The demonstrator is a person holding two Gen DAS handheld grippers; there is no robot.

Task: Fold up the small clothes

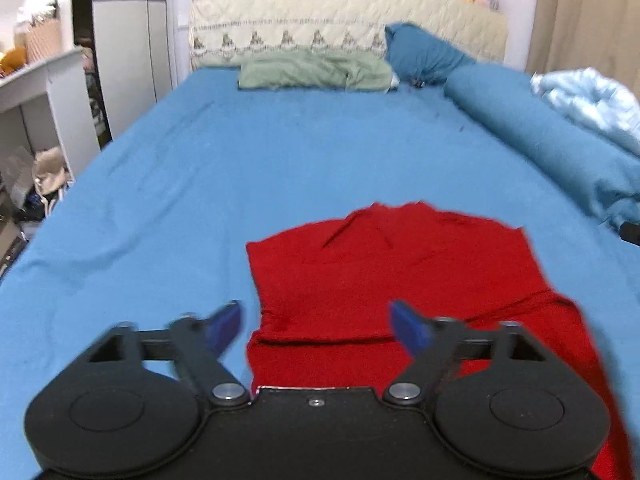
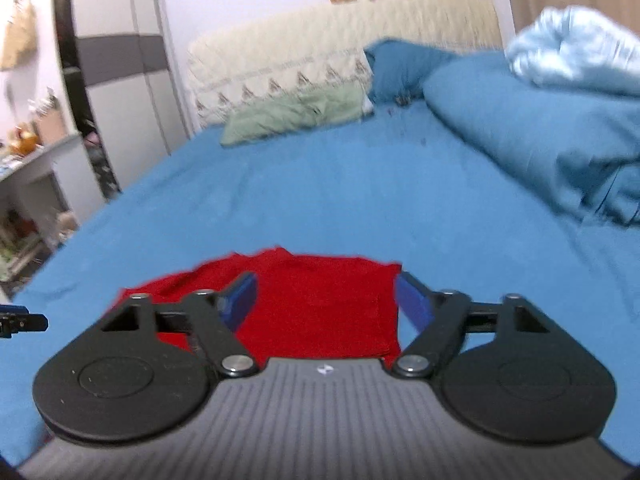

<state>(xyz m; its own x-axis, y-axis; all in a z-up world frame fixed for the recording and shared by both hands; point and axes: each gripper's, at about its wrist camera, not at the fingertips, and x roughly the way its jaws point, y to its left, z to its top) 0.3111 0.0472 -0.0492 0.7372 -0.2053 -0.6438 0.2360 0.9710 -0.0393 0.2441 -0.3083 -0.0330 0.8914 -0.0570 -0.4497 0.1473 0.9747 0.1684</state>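
the left gripper sits closest, its blue fingers spread wide with nothing between them, above the near left edge of a red top. the right gripper is spread too, empty, over the same top. the top lies partly folded on the blue bed, its long axis running away from the camera, collar end pointing toward the headboard and green pillow.
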